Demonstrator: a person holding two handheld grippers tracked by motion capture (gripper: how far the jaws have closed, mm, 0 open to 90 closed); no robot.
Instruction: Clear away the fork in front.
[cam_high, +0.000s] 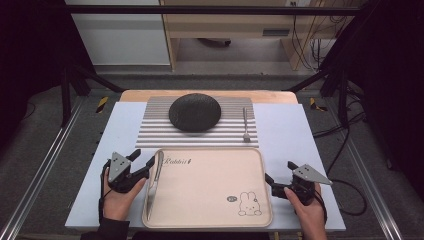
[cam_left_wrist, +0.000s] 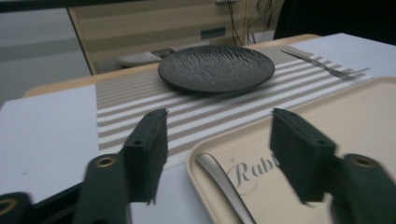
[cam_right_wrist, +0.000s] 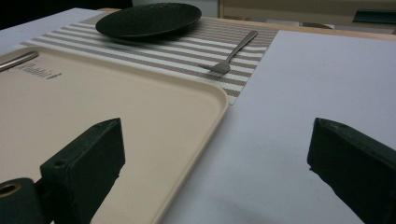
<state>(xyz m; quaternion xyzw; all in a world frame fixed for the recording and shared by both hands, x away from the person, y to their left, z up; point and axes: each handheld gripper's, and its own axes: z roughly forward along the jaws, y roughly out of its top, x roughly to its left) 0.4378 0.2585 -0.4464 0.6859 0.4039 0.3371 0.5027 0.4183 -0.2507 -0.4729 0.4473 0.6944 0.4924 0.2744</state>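
1. High view: knife (cam_high: 154, 183) lies inside the tray (cam_high: 210, 200) along its left rim; left gripper (cam_high: 142, 161) just beside it, jaws parted, empty.
2. Left gripper view: knife handle (cam_left_wrist: 224, 186) on the tray (cam_left_wrist: 355, 112), between spread jaws, untouched.
3. Right gripper view: right gripper (cam_right_wrist: 215, 158) jaws wide, empty, astride the tray's (cam_right_wrist: 140, 116) right rim.

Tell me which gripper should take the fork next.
Right, probably. The fork lies on the striped mat's right side, ahead of the open right gripper. The left gripper stands open over the knife at the tray's left edge.
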